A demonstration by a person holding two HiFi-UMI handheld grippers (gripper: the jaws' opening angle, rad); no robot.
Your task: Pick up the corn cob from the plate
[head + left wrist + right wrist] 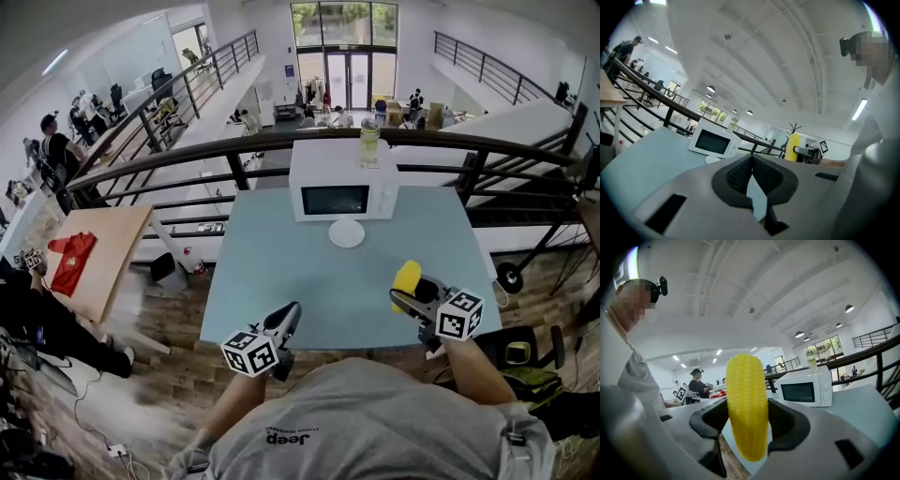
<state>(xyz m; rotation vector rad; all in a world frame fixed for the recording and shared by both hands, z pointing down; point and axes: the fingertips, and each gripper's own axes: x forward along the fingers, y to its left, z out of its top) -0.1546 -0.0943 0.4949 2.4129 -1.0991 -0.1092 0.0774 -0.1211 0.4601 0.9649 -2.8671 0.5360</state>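
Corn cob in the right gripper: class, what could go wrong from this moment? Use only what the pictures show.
1. The corn cob stands upright in the right gripper, held across its rounded sides with both ends sticking out; it might pivot or slip.
2. It hangs close to the table's near edge, well away from the plate; if dropped, it could roll onto the floor.

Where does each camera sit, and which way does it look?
Head view: on the person's head, looking steeply down at the table, microwave and plate; their shirt, left claw and right claw show.
Left gripper view: on the left claw, looking along its shut, empty jaws over the table; shirt at right.
Right gripper view: on the right claw, looking along jaws clamped on the corn; shirt at left.
Shared: all three see the microwave.
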